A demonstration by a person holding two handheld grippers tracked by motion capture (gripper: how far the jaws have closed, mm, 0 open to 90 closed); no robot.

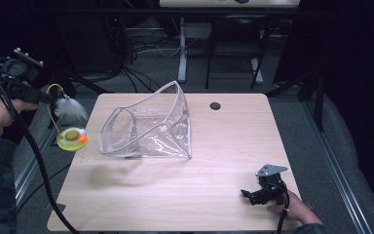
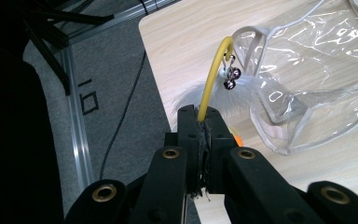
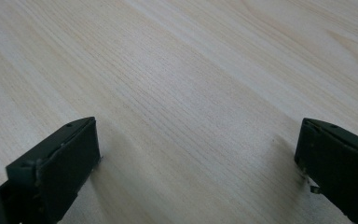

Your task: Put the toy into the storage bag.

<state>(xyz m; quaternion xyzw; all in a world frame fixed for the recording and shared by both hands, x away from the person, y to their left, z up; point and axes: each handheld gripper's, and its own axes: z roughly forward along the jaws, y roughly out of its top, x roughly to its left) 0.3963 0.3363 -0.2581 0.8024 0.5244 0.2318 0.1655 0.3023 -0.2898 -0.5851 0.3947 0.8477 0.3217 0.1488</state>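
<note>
Yellow and springy, the thin curved wire of the cat toy (image 2: 210, 81) is what the left gripper (image 2: 204, 122) has pinched between its pressed-together jaws, and that wire looks like the sensible place to hold it: narrow enough to clamp firmly, stiff enough to carry what dangles from it. In the high view the left gripper (image 1: 43, 96) sits off the table's left edge at about nine o'clock from the clear plastic pouch (image 1: 148, 124), with the white feather tuft (image 1: 70, 109) hanging just beside the jaws and the toy's round yellow-green base with an orange spot (image 1: 71, 138) lower down, over the table's left edge. I judge the whole toy to be very light and whippy; the wire will likely bounce and swing, the feathers are soft and would crush or slip if gripped, and the two small bells (image 2: 232, 78) near the wire's bend would give no purchase. The pouch stands open on the wooden table (image 1: 214, 161), its mouth facing left toward the toy (nothing can be seen inside it through the clear walls). Its thin film looks floppy and slick, so it may slide or collapse if nudged. The right gripper (image 1: 259, 194) rests at five o'clock from the pouch, well apart, jaws spread wide over bare wood.
</note>
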